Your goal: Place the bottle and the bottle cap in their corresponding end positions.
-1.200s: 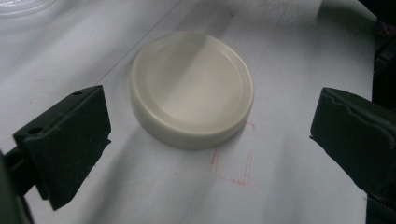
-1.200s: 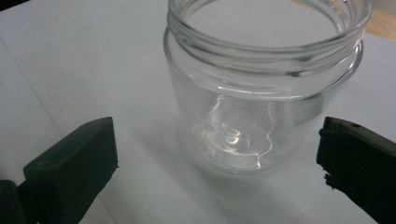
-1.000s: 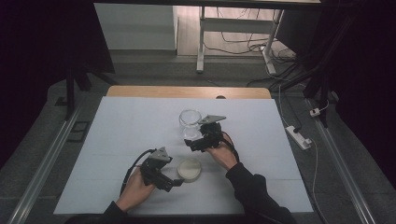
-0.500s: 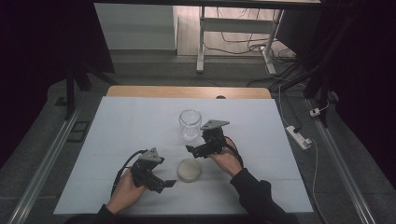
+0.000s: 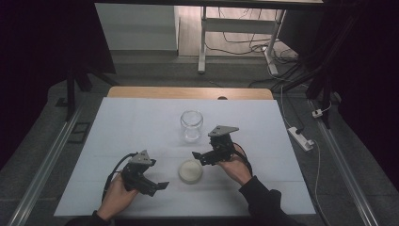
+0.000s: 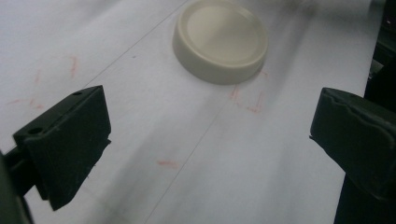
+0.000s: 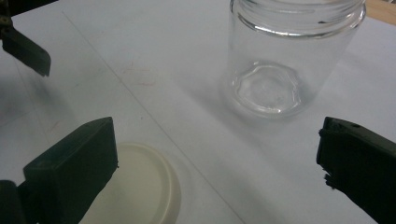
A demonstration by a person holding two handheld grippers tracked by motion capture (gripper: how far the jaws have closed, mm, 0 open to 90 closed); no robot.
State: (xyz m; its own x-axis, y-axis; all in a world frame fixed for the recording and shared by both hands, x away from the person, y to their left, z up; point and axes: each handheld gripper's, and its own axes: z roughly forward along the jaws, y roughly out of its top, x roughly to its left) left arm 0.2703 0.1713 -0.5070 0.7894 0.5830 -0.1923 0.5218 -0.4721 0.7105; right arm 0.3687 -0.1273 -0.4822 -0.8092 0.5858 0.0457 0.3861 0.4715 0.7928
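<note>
- Since the left tool (image 5: 155, 187) drew back from the lid (image 5: 190, 170) toward the near edge of the tabletop (image 5: 117, 122), its jaws now stand wide and grip nothing; the left gripper view shows both jaws well apart with bare tabletop between them and the lid (image 6: 220, 39) lying flat ahead, clear of them.
- While the left hand (image 5: 115, 200) retreated, the right tool (image 5: 200, 157) came down from beside the jar and now sits just beside the lid's right side, jaws wide and empty.
- Right gripper view: the lid (image 7: 140, 186) lies low, next to the left jaw, and the jar (image 7: 292, 56) stands farther off between the two jaws.
- Lid: released, resting flat on the tabletop, near the middle of the near edge, touched by neither tool as far as the views show.
- Jar (image 5: 191, 125): clear glass, upright, open-mouthed, at the centre of the tabletop, apart from the lid and from both tools.
- Judgement: the lid is off and set down; the handover between hands suggests the right tool is placed either to take the lid or to reach for the jar. Which one cannot be told from its pose.
</note>
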